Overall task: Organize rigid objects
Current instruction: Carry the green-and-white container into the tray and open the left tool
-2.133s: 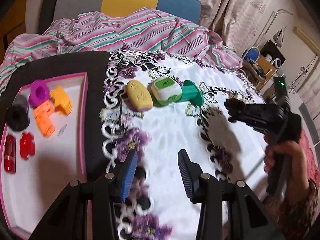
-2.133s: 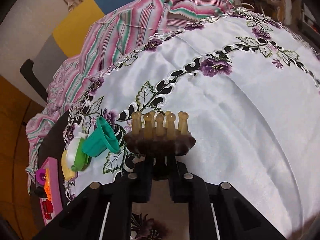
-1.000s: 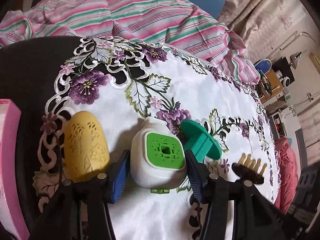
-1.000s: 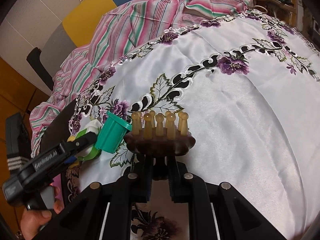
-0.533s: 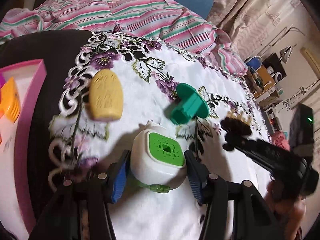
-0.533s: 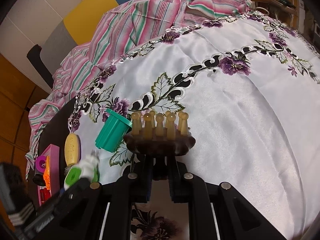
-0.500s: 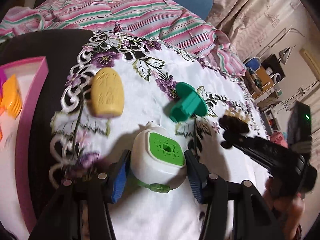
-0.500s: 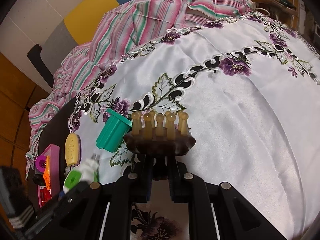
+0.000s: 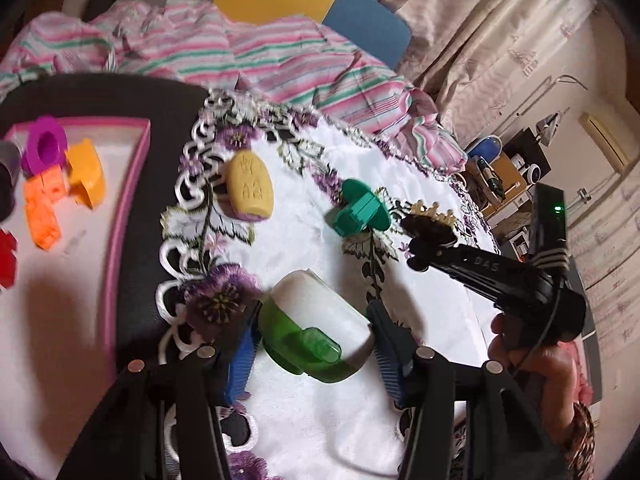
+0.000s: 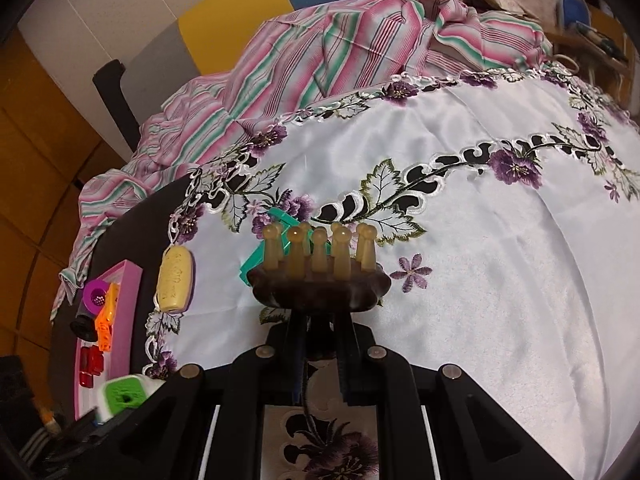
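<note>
My left gripper (image 9: 314, 322) is shut on a white case with a green lid (image 9: 316, 320), held tilted just above the embroidered white cloth (image 9: 304, 412); the case also shows at the lower left of the right wrist view (image 10: 124, 394). My right gripper (image 10: 320, 336) is shut on a dark wooden piece with tan pegs (image 10: 320, 284), seen from the left wrist view (image 9: 430, 226) just right of a teal spool (image 9: 360, 212). A yellow oval block (image 9: 250, 190) lies near the cloth's lacy edge. The pink-rimmed tray (image 9: 124, 216) lies to the left.
The tray holds a magenta ring (image 9: 44, 146), orange pieces (image 9: 60, 196), red pieces (image 9: 6, 258) and a black cylinder. A striped pink cloth (image 9: 260, 52) is heaped behind the table. A person's hand (image 9: 536, 356) holds the right gripper. Shelves with clutter stand at the far right.
My left gripper lifted the white and green case away from the teal spool and carried it back toward the tray side, tilting it. The right gripper rolled slightly, still holding the pegged piece.
</note>
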Demonstrator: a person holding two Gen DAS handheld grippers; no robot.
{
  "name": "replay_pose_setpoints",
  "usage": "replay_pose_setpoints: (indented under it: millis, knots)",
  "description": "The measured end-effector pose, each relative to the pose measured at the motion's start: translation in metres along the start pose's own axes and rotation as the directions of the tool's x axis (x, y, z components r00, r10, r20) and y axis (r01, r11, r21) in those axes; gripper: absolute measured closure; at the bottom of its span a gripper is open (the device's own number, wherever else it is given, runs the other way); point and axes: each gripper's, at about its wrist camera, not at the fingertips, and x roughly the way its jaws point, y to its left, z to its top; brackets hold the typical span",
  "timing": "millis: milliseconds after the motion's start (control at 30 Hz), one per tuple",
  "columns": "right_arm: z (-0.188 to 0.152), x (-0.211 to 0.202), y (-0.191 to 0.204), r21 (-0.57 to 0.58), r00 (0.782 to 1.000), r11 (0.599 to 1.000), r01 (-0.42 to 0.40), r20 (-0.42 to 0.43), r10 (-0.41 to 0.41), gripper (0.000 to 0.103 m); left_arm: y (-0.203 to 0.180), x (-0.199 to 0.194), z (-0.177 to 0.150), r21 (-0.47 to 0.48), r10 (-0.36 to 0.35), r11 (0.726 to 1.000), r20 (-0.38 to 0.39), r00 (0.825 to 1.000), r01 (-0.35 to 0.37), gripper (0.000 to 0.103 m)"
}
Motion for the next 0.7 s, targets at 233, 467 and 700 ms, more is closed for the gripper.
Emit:
replay_pose_setpoints:
  millis: [233,467,700]
  knots:
    - [0.000,-0.001,-0.002,0.004,1.000,1.000,0.010,0.005,-0.010,0.089,-0.010,-0.031,-0.004,0.068,0.089,0.993,0.061,0.994,-0.093,0.050]
    - [-0.001,-0.002,0.007,-0.041,1.000,0.999,0.004,0.009,-0.003,0.089,0.002,-0.057,-0.007,0.085,0.114,0.989,0.120,0.986,-0.125,0.050]
    - [0.000,-0.007,0.007,-0.035,0.999,0.999,-0.017,0.028,0.018,0.089,0.075,-0.081,-0.009,-0.102,0.112,0.990,0.146,0.983,-0.097,0.050]
